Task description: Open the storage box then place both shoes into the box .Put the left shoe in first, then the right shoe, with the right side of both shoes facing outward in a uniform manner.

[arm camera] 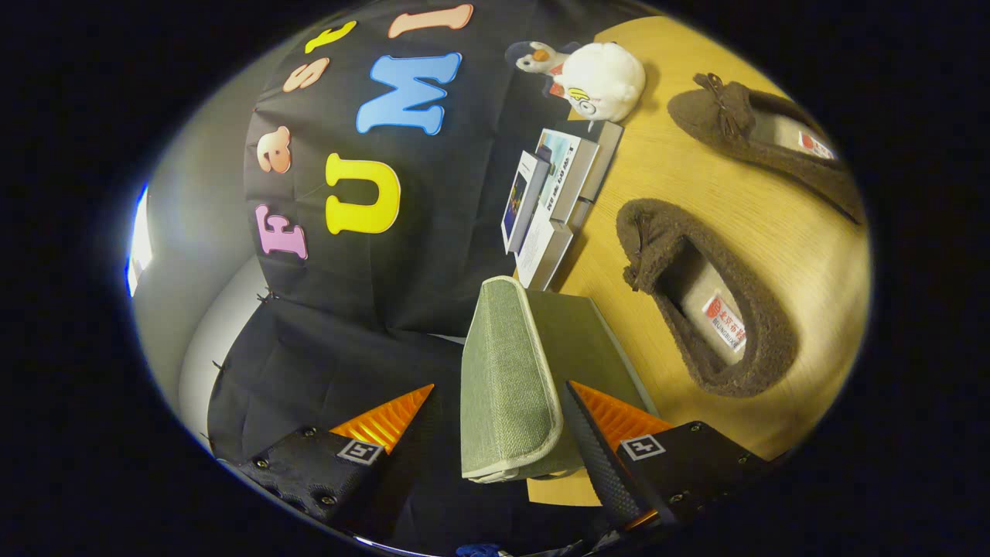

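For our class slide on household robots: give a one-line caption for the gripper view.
Gripper fingers straddle the storage box's raised green fabric lid; two brown slippers wait on the wooden table.

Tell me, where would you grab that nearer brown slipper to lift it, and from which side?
Probably by the collar wall of the nearer slipper, one finger inside the open mouth and one outside, coming down from above. It rests sole-down on the wooden table, opening facing up and rim exposed. The gripper currently has the storage box lid between its fingers.
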A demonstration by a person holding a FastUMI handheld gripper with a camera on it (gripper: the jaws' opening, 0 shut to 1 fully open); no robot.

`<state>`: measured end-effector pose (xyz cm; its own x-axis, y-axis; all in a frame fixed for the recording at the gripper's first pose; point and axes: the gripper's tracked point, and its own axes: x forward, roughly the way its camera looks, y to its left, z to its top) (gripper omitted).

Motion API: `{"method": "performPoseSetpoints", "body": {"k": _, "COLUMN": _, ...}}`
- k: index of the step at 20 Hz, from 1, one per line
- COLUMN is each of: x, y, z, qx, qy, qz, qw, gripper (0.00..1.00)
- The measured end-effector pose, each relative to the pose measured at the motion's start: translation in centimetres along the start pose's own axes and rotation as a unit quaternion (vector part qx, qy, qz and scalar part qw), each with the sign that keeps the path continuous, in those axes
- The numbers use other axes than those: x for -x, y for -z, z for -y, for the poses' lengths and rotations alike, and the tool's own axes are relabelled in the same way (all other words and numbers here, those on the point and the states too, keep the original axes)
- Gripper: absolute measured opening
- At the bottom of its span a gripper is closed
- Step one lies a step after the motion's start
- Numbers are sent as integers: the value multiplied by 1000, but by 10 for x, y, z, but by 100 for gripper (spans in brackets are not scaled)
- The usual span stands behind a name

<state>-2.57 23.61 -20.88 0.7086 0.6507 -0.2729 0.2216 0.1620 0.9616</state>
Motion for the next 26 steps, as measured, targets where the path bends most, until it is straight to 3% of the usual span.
{"method": "performPoseSetpoints", "body": {"k": 8, "x": -18, "y": 29, "z": 10, "qx": -96, "qy": -10, "qz": -39, "qw": 995, "gripper": 96}}
{"method": "performPoseSetpoints", "body": {"k": 14, "x": -21, "y": 34, "z": 11, "qx": -115, "qy": -7, "qz": -51, "qw": 992, "gripper": 90}}
{"method": "performPoseSetpoints", "body": {"k": 16, "x": -22, "y": 33, "z": 14, "qx": -119, "qy": 1, "qz": -53, "qw": 991, "gripper": 67}}
{"method": "performPoseSetpoints", "body": {"k": 18, "x": -22, "y": 34, "z": 14, "qx": -122, "qy": 0, "qz": -56, "qw": 991, "gripper": 53}}
{"method": "performPoseSetpoints", "body": {"k": 21, "x": -6, "y": 30, "z": 15, "qx": -108, "qy": 2, "qz": -56, "qw": 993, "gripper": 53}}
{"method": "performPoseSetpoints", "body": {"k": 22, "x": -18, "y": 23, "z": 12, "qx": -113, "qy": -1, "qz": -40, "qw": 993, "gripper": 25}}
{"method": "performPoseSetpoints", "body": {"k": 24, "x": -17, "y": 22, "z": 7, "qx": -100, "qy": -6, "qz": -39, "qw": 994, "gripper": 6}}
{"method": "performPoseSetpoints", "body": {"k": 26, "x": -13, "y": 28, "z": 0, "qx": -67, "qy": -5, "qz": -51, "qw": 996, "gripper": 6}}
